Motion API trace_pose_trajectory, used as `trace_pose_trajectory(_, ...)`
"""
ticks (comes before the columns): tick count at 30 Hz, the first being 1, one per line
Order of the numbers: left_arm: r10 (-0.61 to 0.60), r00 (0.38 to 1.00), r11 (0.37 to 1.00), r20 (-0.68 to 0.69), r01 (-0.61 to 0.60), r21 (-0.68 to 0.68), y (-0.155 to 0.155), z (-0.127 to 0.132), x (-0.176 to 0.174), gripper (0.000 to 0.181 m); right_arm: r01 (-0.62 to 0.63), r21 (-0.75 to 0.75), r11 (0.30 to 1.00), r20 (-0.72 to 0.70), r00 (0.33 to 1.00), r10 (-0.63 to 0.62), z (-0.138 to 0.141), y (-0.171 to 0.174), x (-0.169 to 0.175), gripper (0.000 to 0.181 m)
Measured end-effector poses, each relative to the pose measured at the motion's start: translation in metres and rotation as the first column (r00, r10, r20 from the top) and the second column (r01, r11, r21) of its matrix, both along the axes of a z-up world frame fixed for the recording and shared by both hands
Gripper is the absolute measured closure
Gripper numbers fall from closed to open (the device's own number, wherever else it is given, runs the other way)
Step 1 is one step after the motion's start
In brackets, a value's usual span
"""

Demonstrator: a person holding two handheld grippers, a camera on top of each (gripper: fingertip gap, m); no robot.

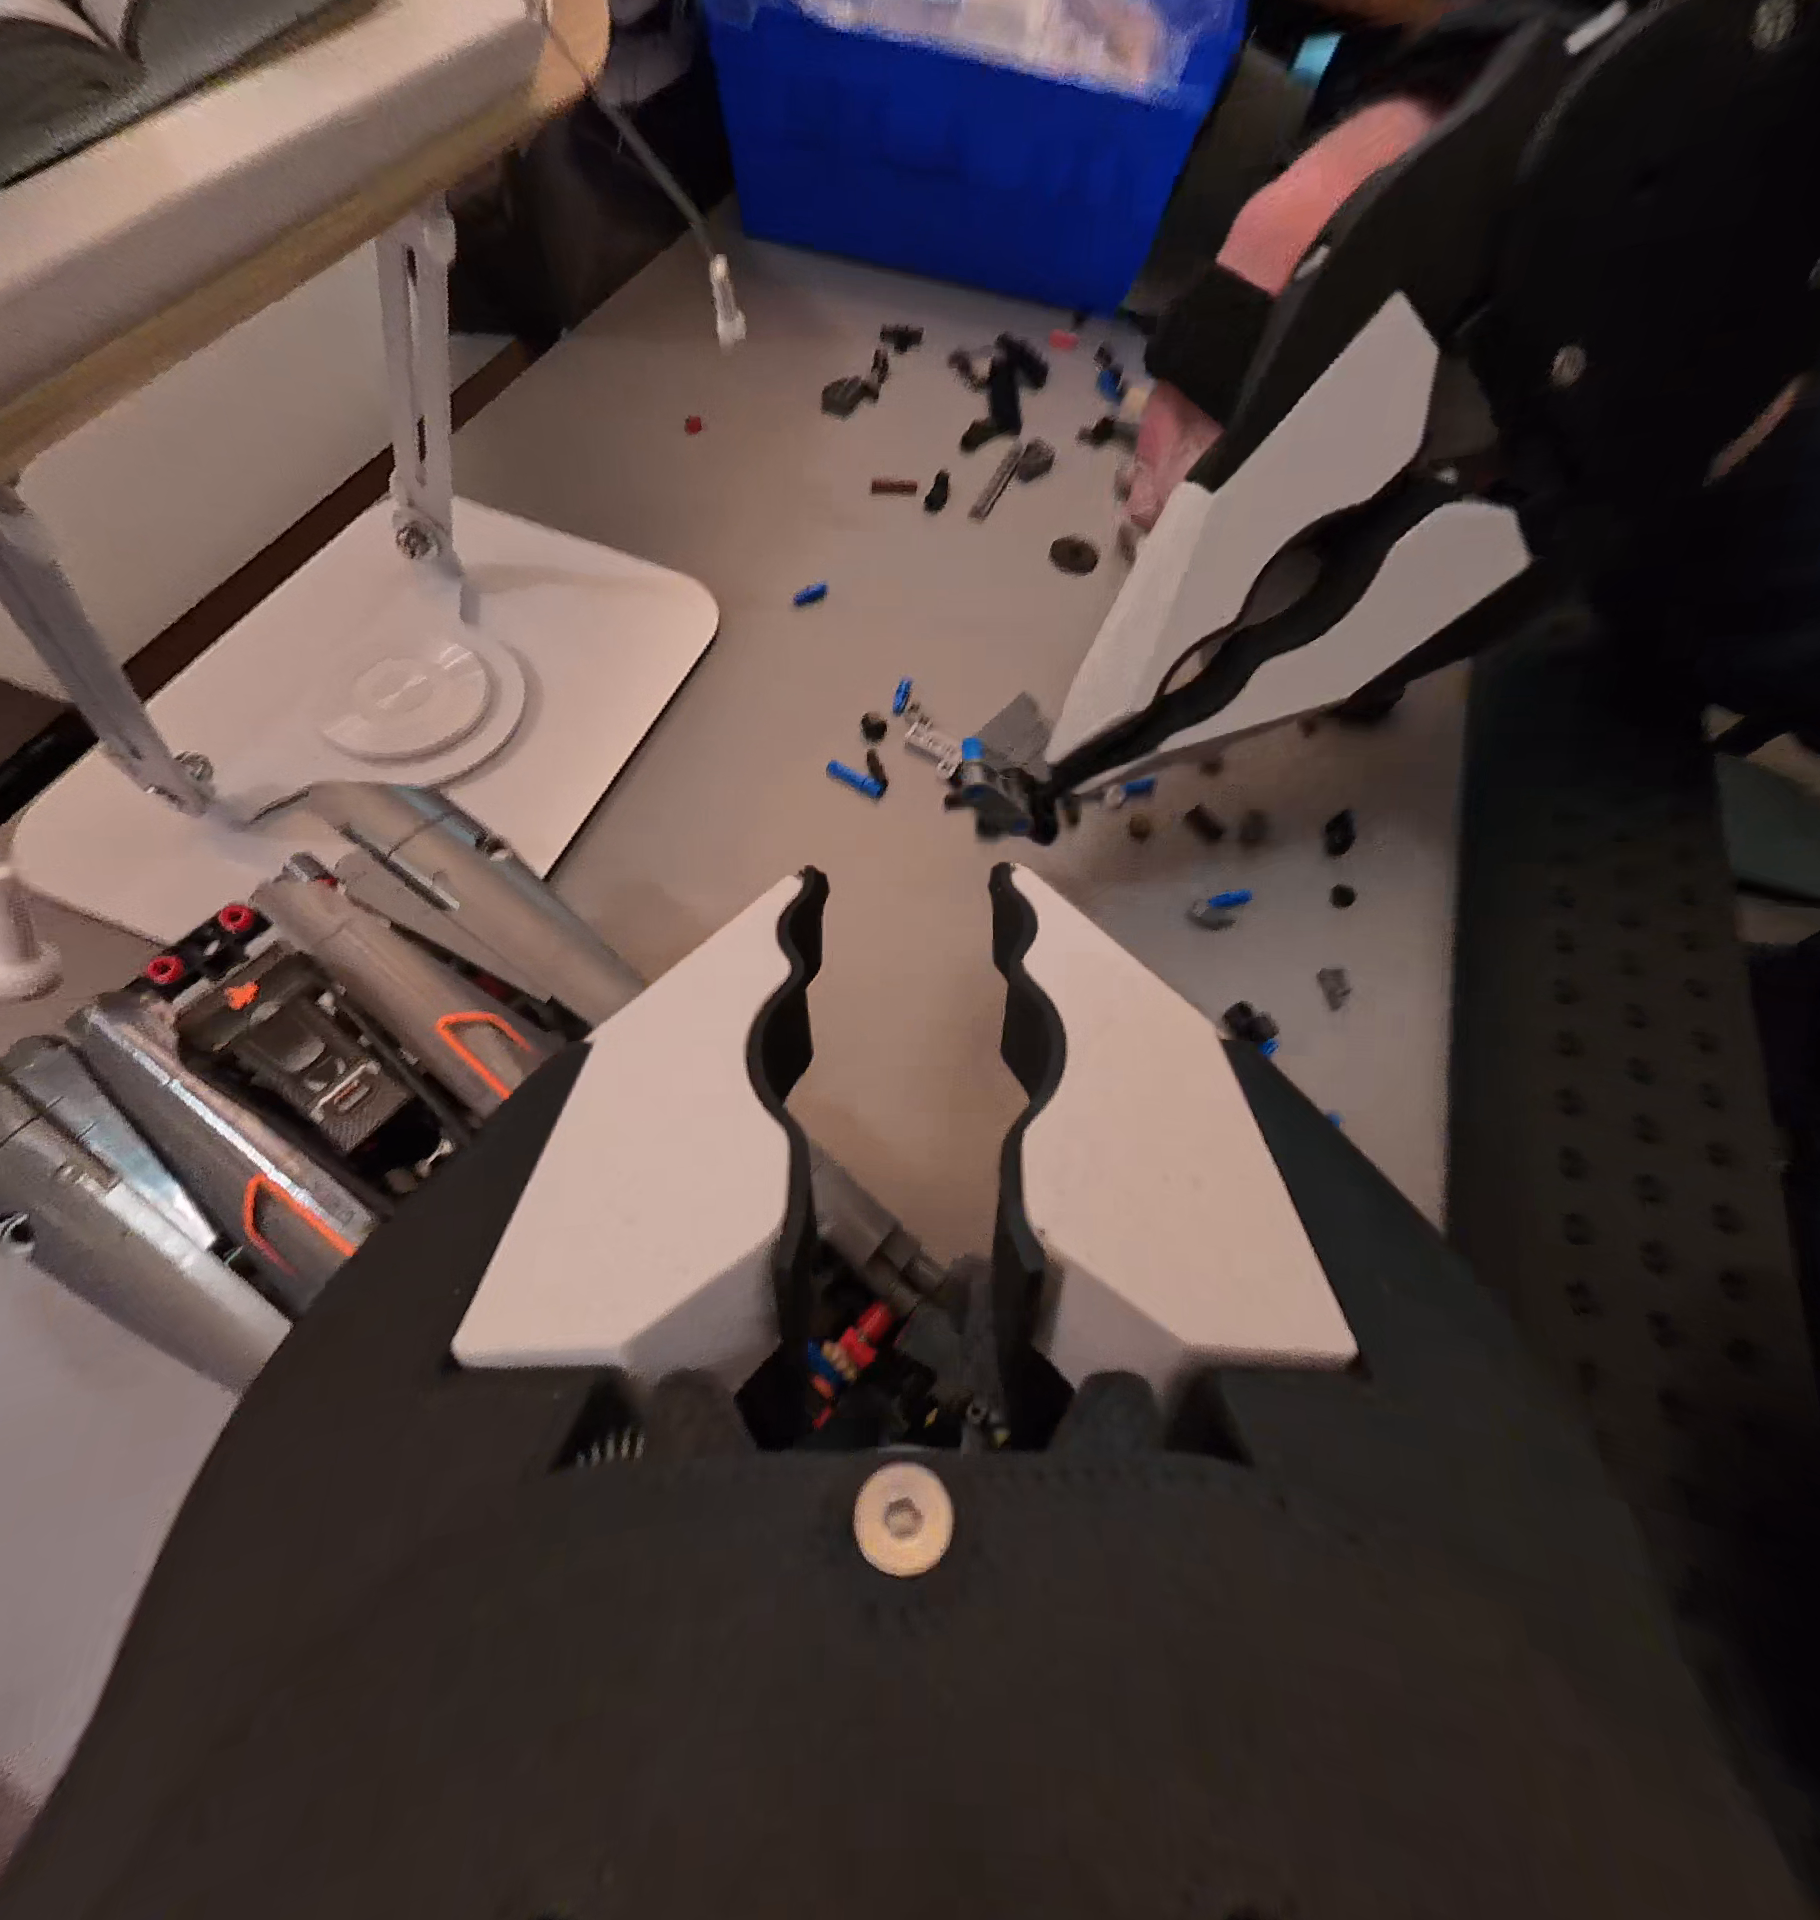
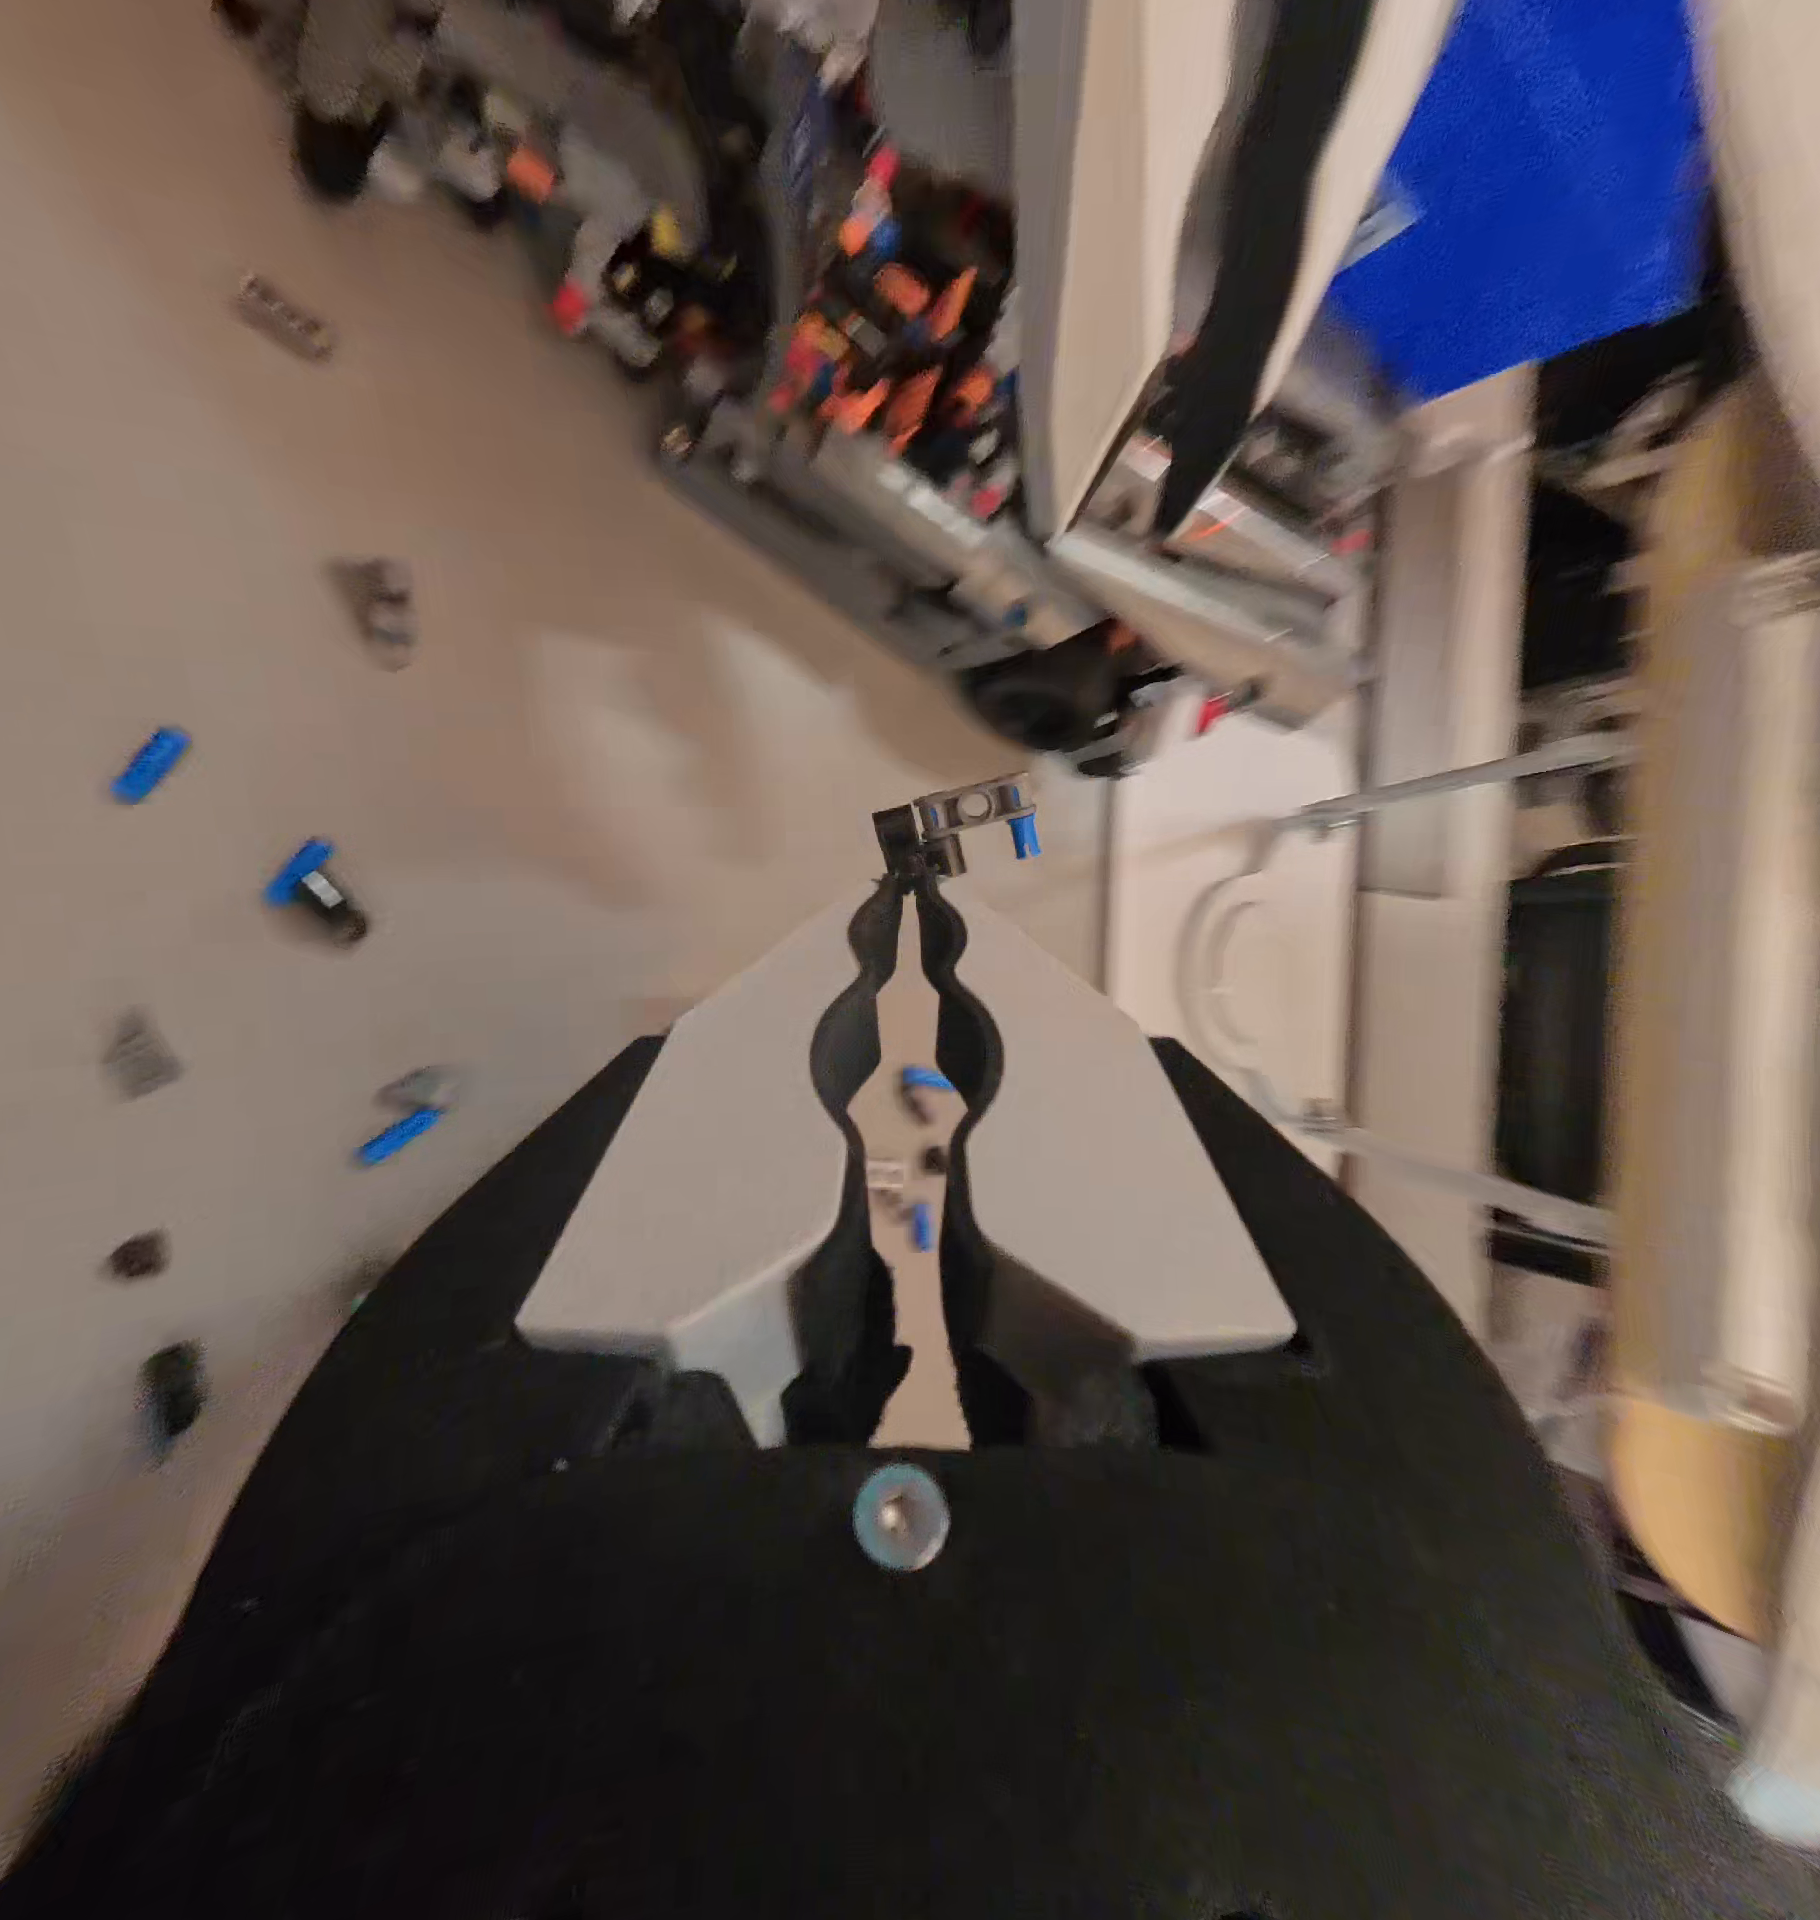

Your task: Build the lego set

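So the big grey model [image 1: 262,1091] with orange trim looks pretty far along, most of the body is closed up already; still loads to go though, since loose pieces [image 1: 989,416] are scattered all over the table [image 1: 937,1039], mostly up at 12 to 1 o'clock, with blue pins [image 1: 854,779] nearer the middle. In the left wrist view the model sits down at 8 o'clock of the left gripper [image 1: 906,883], partly under it; that gripper is spread wide with nothing between its tips. The right gripper [image 2: 911,883] is pinched closed on a small sub-assembly [image 2: 953,826], grey beam plus black connector and blue pin, right at the fingertips; it's held clear above the table, near the model but not touching it. My guess is this bit gets plugged into the model next; where exactly, I can't tell, the right wrist view is too smeared.
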State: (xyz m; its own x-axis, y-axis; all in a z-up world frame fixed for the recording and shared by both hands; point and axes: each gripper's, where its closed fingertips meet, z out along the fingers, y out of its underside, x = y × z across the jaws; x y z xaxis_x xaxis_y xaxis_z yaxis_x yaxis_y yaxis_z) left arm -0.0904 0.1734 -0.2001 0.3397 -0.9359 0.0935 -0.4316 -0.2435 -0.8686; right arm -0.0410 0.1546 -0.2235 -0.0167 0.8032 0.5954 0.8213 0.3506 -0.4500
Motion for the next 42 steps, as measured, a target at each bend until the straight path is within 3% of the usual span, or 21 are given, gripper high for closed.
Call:
trace_pose_trajectory(2,-0.013,0.996,1.000,0.092,0.014,-0.004,-0.002,0.014,0.003,0.150,0.023,0.180,0.983,-0.081,0.997,-0.009,0.027,0.004,-0.007,0.180)
trace_pose_trajectory(5,-0.048,0.978,0.999,0.202,0.050,-0.005,-0.009,0.032,0.006,0.150,0.031,0.354,0.935,-0.109,0.994,0.008,0.047,0.000,-0.016,0.180)
trace_pose_trajectory(9,-0.090,0.961,0.996,0.261,0.094,0.000,-0.019,0.043,0.015,0.152,0.008,0.435,0.900,-0.106,0.993,0.042,0.052,-0.009,-0.031,0.180)
trace_pose_trajectory(16,-0.127,0.941,0.991,0.313,0.136,-0.008,-0.026,0.049,0.017,0.175,0.016,0.504,0.864,-0.155,0.985,0.072,0.066,-0.016,-0.042,0.180)
trace_pose_trajectory(18,-0.132,0.939,0.991,0.316,0.137,0.007,-0.027,0.051,0.016,0.176,0.024,0.491,0.871,-0.180,0.981,0.075,0.068,-0.017,-0.045,0.179)
trace_pose_trajectory(22,-0.132,0.934,0.991,0.331,0.121,0.052,-0.025,0.058,0.012,0.176,0.059,0.477,0.877,-0.267,0.960,0.080,0.082,-0.018,-0.043,0.160)
trace_pose_trajectory(27,-0.131,0.915,0.991,0.381,0.109,0.078,-0.022,0.068,0.002,0.177,0.084,0.385,0.919,-0.397,0.914,0.083,0.097,-0.019,-0.035,0.153)
trace_pose_trajectory(42,-0.232,0.833,0.973,0.502,0.205,0.108,-0.032,0.082,-0.014,0.177,0.076,0.040,0.996,-0.565,0.824,-0.040,0.073,0.012,-0.002,0.164)
